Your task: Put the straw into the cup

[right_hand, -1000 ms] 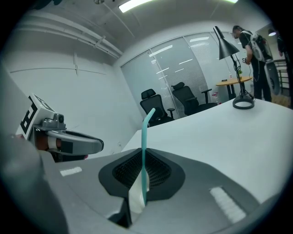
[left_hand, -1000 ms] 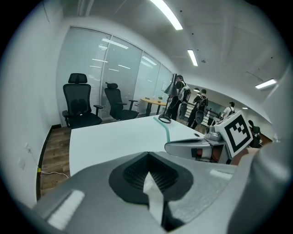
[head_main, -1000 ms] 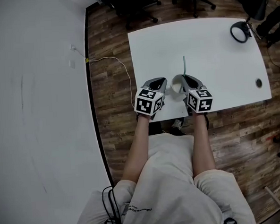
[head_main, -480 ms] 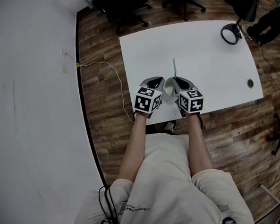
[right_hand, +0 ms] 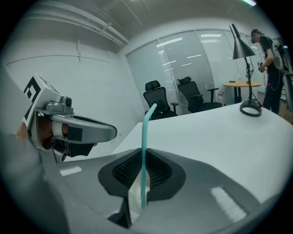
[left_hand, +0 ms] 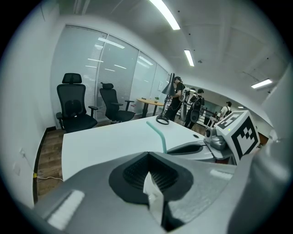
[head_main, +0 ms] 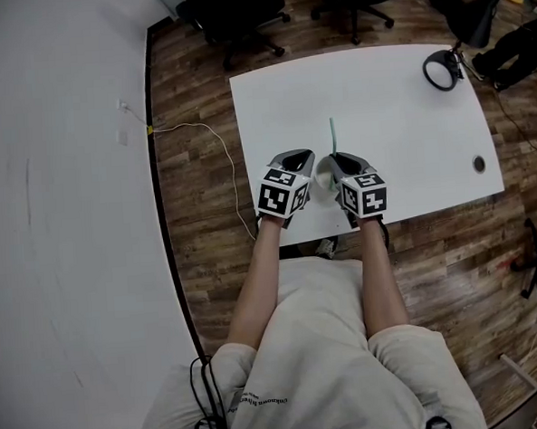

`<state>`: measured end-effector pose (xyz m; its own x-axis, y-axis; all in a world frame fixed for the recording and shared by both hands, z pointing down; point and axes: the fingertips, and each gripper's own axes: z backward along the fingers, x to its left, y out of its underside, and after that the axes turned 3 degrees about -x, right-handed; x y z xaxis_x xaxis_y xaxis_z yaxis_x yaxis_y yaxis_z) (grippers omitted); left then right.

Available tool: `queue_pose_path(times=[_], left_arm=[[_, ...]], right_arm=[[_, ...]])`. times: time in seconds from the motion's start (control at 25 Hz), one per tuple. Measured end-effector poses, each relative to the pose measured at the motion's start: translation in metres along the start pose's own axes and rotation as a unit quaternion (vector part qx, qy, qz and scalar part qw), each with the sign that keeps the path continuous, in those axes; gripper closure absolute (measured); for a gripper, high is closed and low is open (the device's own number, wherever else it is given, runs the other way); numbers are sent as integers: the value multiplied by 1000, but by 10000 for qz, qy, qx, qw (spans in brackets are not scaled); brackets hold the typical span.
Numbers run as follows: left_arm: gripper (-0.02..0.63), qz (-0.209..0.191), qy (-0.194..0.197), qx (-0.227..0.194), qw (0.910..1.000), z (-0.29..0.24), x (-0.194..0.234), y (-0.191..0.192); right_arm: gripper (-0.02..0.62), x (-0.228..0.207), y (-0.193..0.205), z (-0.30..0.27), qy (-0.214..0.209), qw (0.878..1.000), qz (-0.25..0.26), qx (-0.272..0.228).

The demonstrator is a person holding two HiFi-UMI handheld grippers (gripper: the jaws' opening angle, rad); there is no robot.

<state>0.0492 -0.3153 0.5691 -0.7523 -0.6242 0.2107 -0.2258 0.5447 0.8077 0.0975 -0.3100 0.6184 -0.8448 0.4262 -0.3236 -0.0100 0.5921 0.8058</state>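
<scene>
Both grippers are close together at the white table's (head_main: 398, 101) near edge. My right gripper (head_main: 345, 159) is shut on a teal straw (head_main: 333, 134), which stands upright out of its jaws (right_hand: 145, 141). A whitish piece sits in the same jaws behind the straw's lower end. My left gripper (head_main: 301, 156) is shut on a thin white edge (left_hand: 151, 189), seemingly the cup's wall. Only a sliver of the white cup (head_main: 324, 180) shows between the two grippers in the head view. The left gripper view shows the straw (left_hand: 160, 135) bending over the right gripper's jaw.
A black desk lamp (head_main: 441, 70) stands at the table's far right corner, with a cable hole (head_main: 479, 163) at the right edge. Black office chairs (head_main: 233, 7) are beyond the table. A white cable (head_main: 219, 149) runs across the wooden floor on the left.
The two grippers have drawn closer together, and the cup, plain between them a second ago, is now mostly hidden. The straw stays upright in the right gripper.
</scene>
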Motion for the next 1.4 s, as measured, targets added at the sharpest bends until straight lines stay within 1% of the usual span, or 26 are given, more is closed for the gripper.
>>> queue_pose_path(times=[0.16, 0.28, 0.6, 1.12, 1.4], left_arm=[[606, -22, 57, 25, 10000, -4, -3, 1], [606, -15, 80, 38, 10000, -5, -3, 2], [606, 60, 54, -17, 10000, 0, -2, 4], [606, 106, 109, -2, 9999, 2, -18, 17], [606, 152, 114, 58, 9998, 9, -32, 36]], right_arm=[[526, 2, 1, 0, -11, 9999, 155, 56], [537, -2, -2, 2, 77, 9998, 163, 20], [537, -9, -12, 14, 215, 9996, 135, -121], [535, -16, 1, 39, 390, 9991, 50, -176], [535, -13, 16, 55, 434, 9989, 22, -181]])
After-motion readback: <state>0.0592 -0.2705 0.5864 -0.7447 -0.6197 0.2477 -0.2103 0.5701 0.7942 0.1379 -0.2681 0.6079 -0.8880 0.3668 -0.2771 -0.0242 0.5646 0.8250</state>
